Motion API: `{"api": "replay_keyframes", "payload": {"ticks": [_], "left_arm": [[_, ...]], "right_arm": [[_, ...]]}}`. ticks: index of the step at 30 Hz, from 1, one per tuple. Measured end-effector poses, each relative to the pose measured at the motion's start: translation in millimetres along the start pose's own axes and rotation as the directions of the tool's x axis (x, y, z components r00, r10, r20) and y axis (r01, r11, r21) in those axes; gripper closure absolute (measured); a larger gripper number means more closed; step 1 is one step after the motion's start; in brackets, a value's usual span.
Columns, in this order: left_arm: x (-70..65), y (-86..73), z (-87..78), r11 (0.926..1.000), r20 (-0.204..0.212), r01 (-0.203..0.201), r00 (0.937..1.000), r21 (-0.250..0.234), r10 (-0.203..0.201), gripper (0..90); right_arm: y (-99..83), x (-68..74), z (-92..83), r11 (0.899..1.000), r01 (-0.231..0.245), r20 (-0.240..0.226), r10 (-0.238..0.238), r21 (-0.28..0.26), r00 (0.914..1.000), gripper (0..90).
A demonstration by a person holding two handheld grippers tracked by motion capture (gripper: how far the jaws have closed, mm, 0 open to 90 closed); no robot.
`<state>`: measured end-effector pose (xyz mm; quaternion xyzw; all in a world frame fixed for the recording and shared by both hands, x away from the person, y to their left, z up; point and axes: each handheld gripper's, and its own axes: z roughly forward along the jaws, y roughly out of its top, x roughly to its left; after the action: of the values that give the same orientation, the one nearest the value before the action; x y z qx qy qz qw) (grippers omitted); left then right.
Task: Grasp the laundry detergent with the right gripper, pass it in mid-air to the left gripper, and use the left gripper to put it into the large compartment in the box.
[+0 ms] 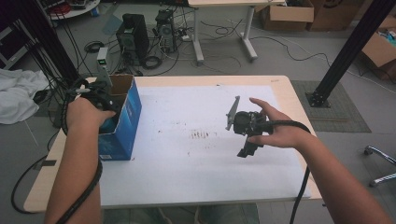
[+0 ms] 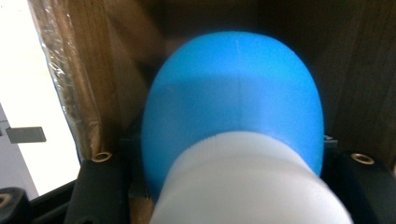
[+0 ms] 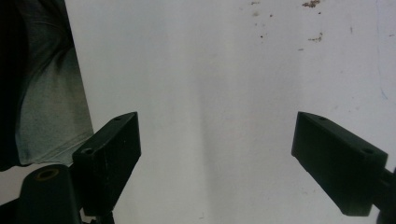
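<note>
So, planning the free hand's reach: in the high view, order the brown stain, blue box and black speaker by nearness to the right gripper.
From the right gripper:
1. Brown stain, on the mat just left.
2. Blue box, table's left edge.
3. Black speaker, on the floor beyond.

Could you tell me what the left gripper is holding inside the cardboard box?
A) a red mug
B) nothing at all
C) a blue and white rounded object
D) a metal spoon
C: in the left gripper view, the left gripper has its black jaws on either side of a blue and white rounded object, with the brown inner walls of the cardboard box around it.
</note>
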<state>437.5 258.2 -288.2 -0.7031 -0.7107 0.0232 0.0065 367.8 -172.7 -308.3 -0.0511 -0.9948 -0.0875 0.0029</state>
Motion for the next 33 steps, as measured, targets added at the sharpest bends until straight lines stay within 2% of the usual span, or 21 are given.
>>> {"api": "replay_keyframes", "payload": {"ticks": [12, 14, 16, 20, 24, 33], "left_arm": [[-2.8, -1.4, 0.0, 0.9997, -0.014, -0.022, 0.9997, -0.005, 0.022, 37.7], [-2.9, -1.8, -0.7, 0.9997, -0.015, -0.020, 0.9997, -0.009, 0.020, 35.2], [-3.7, -2.3, -1.1, 0.9995, 0.002, -0.030, 0.9995, -0.005, 0.030, 30.8], [-5.3, -2.1, -2.1, 0.9995, -0.011, -0.030, 0.9995, -0.005, 0.030, 30.2], [-6.4, -2.5, -5.5, 0.9994, -0.022, -0.033, 0.9992, -0.007, 0.032, 30.3], [-7.9, -5.4, -21.2, 0.9993, -0.019, -0.032, 0.9993, -0.021, 0.031, 28.1]], "right_arm": [[-2.2, 1.8, -1.7, 1.000, -0.003, -0.003, 0.003, 0.003, 1.0000, 15.6], [-2.8, 1.1, -1.8, 1.000, 0.001, -0.010, -0.001, -0.010, 1.0000, 15.5], [-2.9, 0.6, -1.8, 1.000, -0.001, -0.012, 0.001, -0.007, 0.9999, 15.6], [-1.8, -0.4, -0.9, 1.000, -0.007, -0.015, 0.007, -0.008, 0.9999, 15.4], [-0.3, 0.7, -0.5, 1.000, 0.000, -0.019, 0.000, -0.010, 0.9998, 15.7], [-0.6, 0.4, -0.5, 1.000, 0.002, -0.016, -0.002, -0.010, 0.9999, 15.5]]}}
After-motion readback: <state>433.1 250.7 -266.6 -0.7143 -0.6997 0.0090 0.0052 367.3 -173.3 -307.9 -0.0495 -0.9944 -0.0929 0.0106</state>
